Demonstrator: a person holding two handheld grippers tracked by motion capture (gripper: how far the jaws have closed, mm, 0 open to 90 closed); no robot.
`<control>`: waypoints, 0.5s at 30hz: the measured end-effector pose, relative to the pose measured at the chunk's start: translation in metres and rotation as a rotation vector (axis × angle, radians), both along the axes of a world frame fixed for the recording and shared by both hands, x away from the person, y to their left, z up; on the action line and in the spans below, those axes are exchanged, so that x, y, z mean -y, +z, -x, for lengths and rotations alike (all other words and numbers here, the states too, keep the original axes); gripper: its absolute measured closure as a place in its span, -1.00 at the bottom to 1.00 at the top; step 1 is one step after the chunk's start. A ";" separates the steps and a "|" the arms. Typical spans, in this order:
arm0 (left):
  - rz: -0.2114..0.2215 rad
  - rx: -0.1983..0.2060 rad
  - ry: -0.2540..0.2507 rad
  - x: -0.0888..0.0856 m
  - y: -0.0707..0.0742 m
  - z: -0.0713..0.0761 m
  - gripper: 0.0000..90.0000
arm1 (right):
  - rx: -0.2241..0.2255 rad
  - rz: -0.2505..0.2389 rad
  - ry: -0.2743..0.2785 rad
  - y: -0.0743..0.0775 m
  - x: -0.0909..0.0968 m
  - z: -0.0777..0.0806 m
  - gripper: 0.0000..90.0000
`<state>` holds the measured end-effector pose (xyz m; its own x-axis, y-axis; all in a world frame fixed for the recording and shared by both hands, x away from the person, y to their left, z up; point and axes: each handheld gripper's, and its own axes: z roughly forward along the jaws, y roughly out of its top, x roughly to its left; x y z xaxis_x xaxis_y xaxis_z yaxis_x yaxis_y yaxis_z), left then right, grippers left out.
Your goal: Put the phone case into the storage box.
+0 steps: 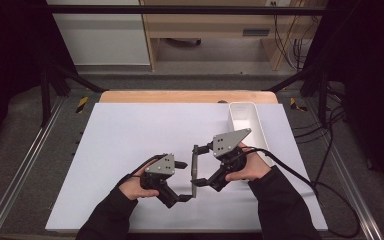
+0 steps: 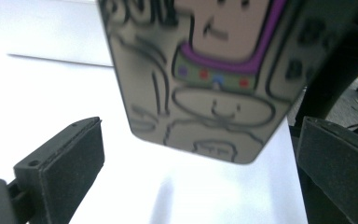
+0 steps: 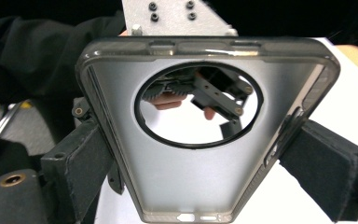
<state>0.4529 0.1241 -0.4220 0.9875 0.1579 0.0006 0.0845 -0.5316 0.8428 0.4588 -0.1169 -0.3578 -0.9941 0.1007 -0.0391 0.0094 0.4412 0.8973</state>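
I have one smoky translucent phone case with a round camera cut-out (image 3: 200,154) clamped in my right tongs (image 1: 198,167), the two foam-padded jaws pressing its long edges from either side. From above it stands on edge as a thin dark strip (image 1: 194,170) over the near middle of the bench, between my two hands. The inner face is smooth and glossy, with rounded corners, a raised rim and small slots moulded along the top edge. Its bottom edge is cut off by the frame in the right gripper view.

My left tongs (image 1: 184,181) stand wide, nothing between the pads, just beside the case and facing its outer side. In the left gripper view that outer side (image 2: 205,79) carries a cartoon print of black outlines, a purple band and a row of small red and blue dots; it is blurred and its upper part is cut off, so I cannot make out the whole figure. The coarse black foam pads (image 2: 70,168) flank it without touching.

The bench is covered by one matte white sheet (image 1: 130,135) over a wooden top. One long, white, rectangular plastic tray (image 1: 258,126) sits at the far right; I cannot see its floor well.

Through the cut-out I see part of the left tongs' linkage and fingertips (image 3: 170,100).
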 end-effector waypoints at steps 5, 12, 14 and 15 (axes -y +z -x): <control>0.015 0.005 0.055 -0.011 0.002 0.000 -1.00 | 0.007 -0.018 -0.053 0.005 0.010 -0.002 -0.74; 0.052 0.014 0.152 -0.027 0.005 -0.003 -1.00 | 0.013 -0.044 -0.139 0.012 0.022 -0.003 -0.74; 0.065 0.019 0.183 -0.031 0.005 -0.004 -1.00 | 0.014 -0.050 -0.170 0.013 0.026 -0.004 -0.74; 0.067 0.018 0.200 -0.033 0.005 -0.004 -1.00 | 0.021 -0.053 -0.186 0.014 0.028 -0.003 -0.74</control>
<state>0.4567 0.1571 -0.4166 0.9365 0.3508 0.0007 0.1672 -0.4482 0.8782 0.4623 -0.1447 -0.3443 -0.9572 0.2852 -0.0493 0.0676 0.3858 0.9201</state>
